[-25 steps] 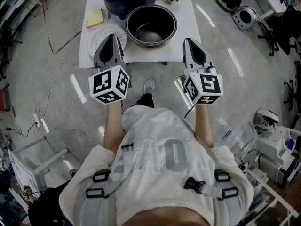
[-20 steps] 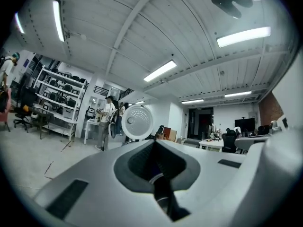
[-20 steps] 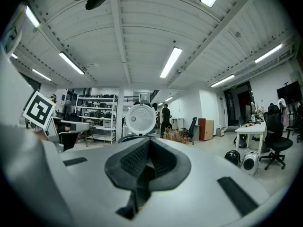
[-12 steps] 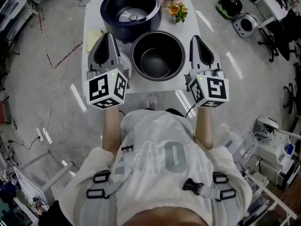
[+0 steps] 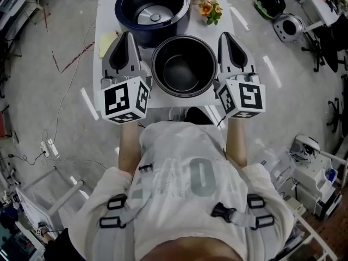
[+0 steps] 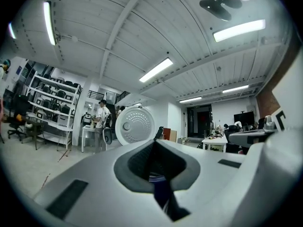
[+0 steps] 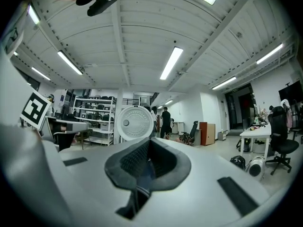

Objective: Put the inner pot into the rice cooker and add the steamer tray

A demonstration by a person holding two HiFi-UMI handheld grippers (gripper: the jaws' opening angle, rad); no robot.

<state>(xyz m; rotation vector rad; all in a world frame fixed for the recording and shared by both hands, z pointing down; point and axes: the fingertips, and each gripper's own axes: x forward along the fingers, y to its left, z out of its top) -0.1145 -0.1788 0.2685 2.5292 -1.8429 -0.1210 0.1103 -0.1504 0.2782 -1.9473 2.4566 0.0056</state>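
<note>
The dark inner pot (image 5: 184, 65) stands empty on the white table (image 5: 215, 94), near its front edge. Behind it sits the dark blue rice cooker (image 5: 151, 8), open, with its round white lid upright (image 6: 135, 126) (image 7: 136, 123). My left gripper (image 5: 126, 36) lies level just left of the pot and my right gripper (image 5: 228, 36) just right of it. Both are shut with nothing between the jaws (image 6: 154, 144) (image 7: 147, 148). I cannot tell whether either one touches the pot. The left gripper covers the spot where the white steamer tray lay.
A yellow pad (image 5: 107, 41) lies at the table's left edge and a small flower pot (image 5: 211, 8) at its back right. Cables run over the floor on the left. Another cooker and its lid (image 5: 287, 26) sit on the floor at the right, near office chairs.
Both grippers have moved forward from the table's front edge to either side of the inner pot. The person has stepped closer to the table. The steamer tray is now under the left gripper.
</note>
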